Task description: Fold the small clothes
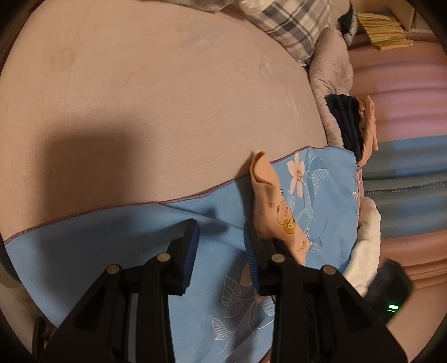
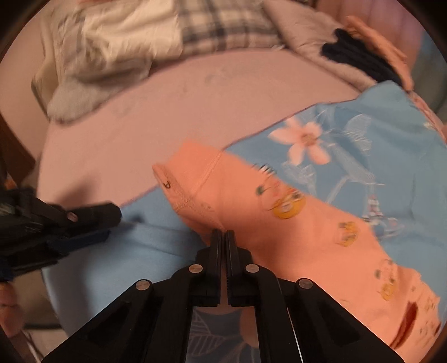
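A small orange garment (image 2: 279,223) with cartoon bear prints lies on a blue floral cloth (image 2: 377,134) spread over a pink bed. My right gripper (image 2: 222,233) is shut on the garment's near edge. In the left wrist view the garment (image 1: 275,212) stands raised just right of my left gripper (image 1: 220,231), which is open and empty above the blue cloth (image 1: 111,243). The left gripper also shows at the left of the right wrist view (image 2: 103,223).
The pink bed sheet (image 1: 153,97) stretches beyond the cloth. A plaid pillow (image 1: 293,25), a quilted blanket (image 1: 332,72) and a pile of dark and peach clothes (image 1: 349,123) lie at the far right. A white towel (image 1: 366,245) sits right of the cloth.
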Action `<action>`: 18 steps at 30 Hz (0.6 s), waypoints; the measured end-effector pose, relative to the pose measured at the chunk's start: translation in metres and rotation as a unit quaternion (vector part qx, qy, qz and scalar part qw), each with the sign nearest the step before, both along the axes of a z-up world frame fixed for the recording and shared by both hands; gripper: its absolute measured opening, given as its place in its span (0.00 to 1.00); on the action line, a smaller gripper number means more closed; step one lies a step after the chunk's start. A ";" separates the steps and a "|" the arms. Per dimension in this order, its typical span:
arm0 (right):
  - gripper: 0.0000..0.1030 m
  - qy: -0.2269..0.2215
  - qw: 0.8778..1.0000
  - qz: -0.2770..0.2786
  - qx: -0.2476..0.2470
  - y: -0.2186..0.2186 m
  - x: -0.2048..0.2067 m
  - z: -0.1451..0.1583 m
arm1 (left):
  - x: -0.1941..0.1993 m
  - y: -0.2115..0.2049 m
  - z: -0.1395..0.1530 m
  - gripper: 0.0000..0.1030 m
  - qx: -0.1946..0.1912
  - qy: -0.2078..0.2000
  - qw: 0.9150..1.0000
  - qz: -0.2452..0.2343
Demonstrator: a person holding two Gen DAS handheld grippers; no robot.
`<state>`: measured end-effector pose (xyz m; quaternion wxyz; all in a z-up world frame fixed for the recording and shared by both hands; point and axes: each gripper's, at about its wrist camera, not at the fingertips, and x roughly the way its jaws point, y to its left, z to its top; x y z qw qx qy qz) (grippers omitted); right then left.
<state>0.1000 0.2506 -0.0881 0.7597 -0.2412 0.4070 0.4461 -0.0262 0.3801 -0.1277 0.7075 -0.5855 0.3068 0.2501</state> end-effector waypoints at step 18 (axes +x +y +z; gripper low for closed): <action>0.02 0.067 0.915 -0.335 0.215 -0.289 0.077 0.053 | 0.071 -0.086 0.033 0.31 0.137 -0.012 0.977 -0.163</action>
